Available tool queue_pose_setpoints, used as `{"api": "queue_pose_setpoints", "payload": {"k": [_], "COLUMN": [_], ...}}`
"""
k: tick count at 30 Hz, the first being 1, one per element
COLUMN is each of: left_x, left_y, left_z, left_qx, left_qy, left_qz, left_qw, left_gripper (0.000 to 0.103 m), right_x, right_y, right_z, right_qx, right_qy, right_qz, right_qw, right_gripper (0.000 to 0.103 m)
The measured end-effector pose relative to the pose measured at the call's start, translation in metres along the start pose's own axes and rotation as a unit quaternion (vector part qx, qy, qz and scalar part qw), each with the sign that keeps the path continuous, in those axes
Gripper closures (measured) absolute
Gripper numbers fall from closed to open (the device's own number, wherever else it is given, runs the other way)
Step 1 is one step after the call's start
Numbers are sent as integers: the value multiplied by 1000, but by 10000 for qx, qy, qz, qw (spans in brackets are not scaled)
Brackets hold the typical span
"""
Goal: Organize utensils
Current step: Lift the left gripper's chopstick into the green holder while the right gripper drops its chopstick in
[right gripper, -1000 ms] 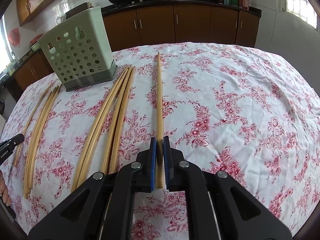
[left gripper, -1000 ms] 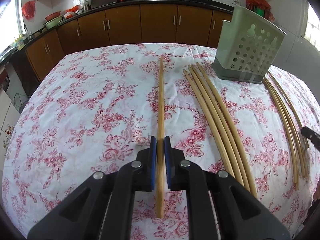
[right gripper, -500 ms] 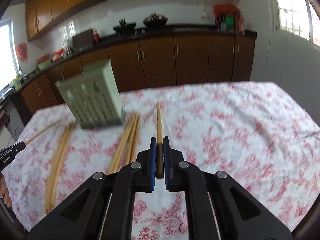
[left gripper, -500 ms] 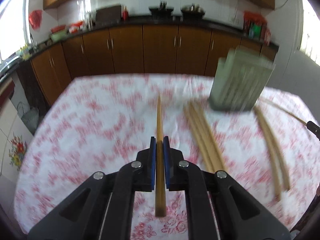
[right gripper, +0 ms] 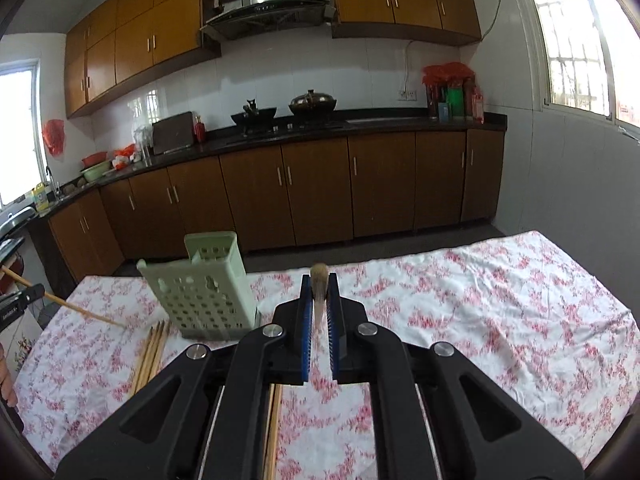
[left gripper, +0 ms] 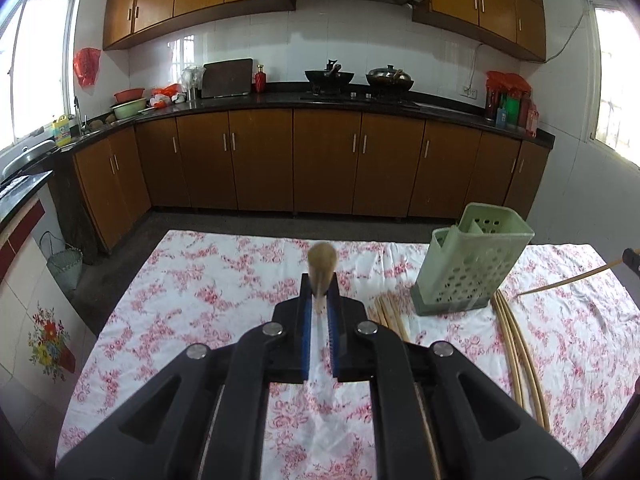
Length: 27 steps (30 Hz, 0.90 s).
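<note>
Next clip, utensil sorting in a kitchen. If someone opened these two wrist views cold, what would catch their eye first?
Dead centre in each view, black tongs with blue pads are shut on a wooden chopstick: the left tongs hold one chopstick, the right tongs another, both pointing at the lens. Next comes the pale green perforated holder standing on the pink floral tablecloth, with loose chopsticks lying beside it.

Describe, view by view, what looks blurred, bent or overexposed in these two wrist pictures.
Left wrist view: the chopstick end is blurred, cupboards curve with fisheye, side windows blow out white. Right wrist view: its chopstick end is equally soft, the window glares, while the green holder stays sharp.
</note>
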<state>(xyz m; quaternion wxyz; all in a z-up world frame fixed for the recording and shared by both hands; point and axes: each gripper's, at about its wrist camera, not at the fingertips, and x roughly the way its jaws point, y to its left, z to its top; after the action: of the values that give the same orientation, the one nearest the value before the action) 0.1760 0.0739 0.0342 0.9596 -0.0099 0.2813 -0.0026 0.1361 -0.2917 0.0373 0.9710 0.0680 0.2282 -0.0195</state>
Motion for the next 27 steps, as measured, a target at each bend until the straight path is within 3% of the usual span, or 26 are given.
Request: {"api": "queue_pose_setpoints", "payload": {"k": [4,9,14,18,23,27], "left_x": [-9,-38,-63,-68,-43,-6], "left_y": [-2,-15,-40,-68,-104,-127], "left_z": [22,68,106,121,119,106], "left_qx": [-36,-47,-130,-28,82,184], "left_qy": [-229,-828,-1396,-1692,-1824,-1693], "left_qz": [-78,-371,-762,-1011,-1259,-1251], "left_qw": [9997,9959,9872,9804,9751,9774], "left_gripper": [94,94,94,94,94,94], "right_x": [-3,-25,-50,-45,-12,19], "right_y": [5,20,44,62,67,63], "right_z": [23,67,105,109,94,76], "right_qx": [22,25,118,70,60,110], "right_qy": [-272,-984,-1781,-2226,-2251,-1780], "right_qz": [43,275,657,828,830,795], "right_qw": [9996,9948,9817,9714,9708,9807], "right_gripper": [95,95,95,95,95,95]}}
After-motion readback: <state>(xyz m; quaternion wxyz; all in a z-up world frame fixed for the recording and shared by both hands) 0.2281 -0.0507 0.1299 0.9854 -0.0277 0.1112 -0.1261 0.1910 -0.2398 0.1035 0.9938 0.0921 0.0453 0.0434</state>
